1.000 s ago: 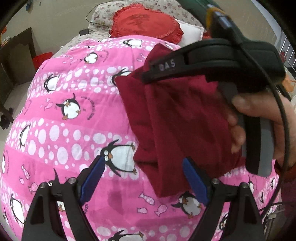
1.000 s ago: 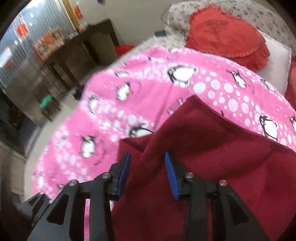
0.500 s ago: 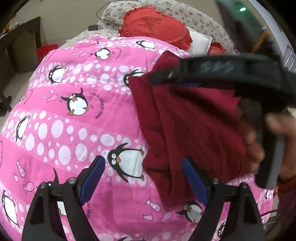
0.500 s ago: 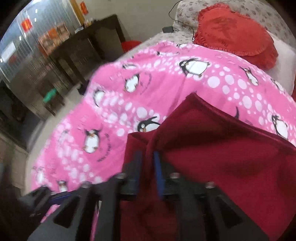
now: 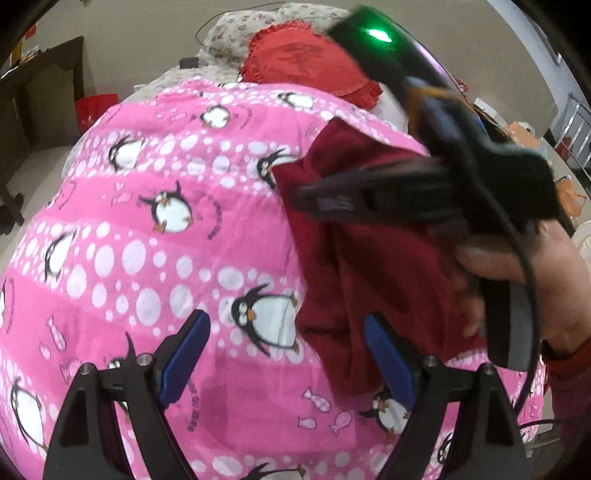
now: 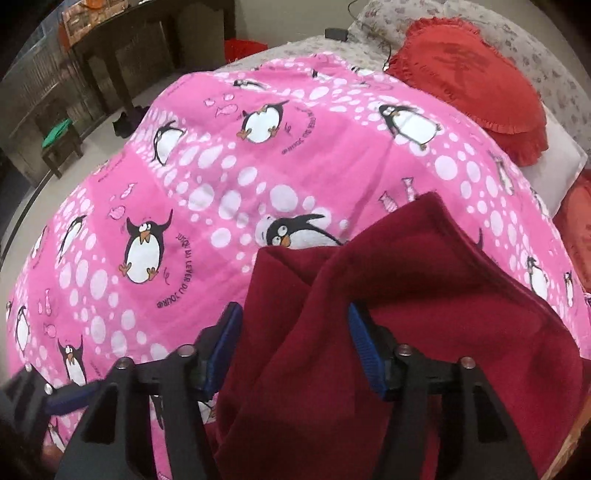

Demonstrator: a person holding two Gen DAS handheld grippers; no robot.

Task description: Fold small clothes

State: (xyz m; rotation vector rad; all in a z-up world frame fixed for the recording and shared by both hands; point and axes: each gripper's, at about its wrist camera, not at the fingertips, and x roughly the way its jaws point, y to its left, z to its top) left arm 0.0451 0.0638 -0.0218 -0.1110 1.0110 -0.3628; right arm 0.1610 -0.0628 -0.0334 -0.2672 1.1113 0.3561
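- Where a bed fills both views, a pink penguin-print quilt [image 5: 155,251] [image 6: 229,177] spreads from the near edge to the far pillows, dotted with white circles and small fish.
- A dark red garment [image 5: 354,258] [image 6: 424,325] lies bunched on the right half of the quilt, its folds rising in a ridge toward the far side and its near end trailing down beside a printed penguin.
- A red heart-shaped cushion [image 5: 295,59] [image 6: 476,81] with a frilled edge rests at the far end of the bed, against a floral pillow [image 5: 236,29].
- The right gripper [image 6: 295,350] stands with its blue-padded jaws parted, a fold of the garment rising between them; the cloth seems to touch the right-hand pad, though the close view leaves that unsure.
- In the left wrist view the same tool crosses above the garment, held in the person's right hand [image 5: 546,284] and motion-blurred.
- The left gripper [image 5: 284,354] hangs wide apart over the quilt's near edge, its right pad just beside the garment's near end, holding nothing.
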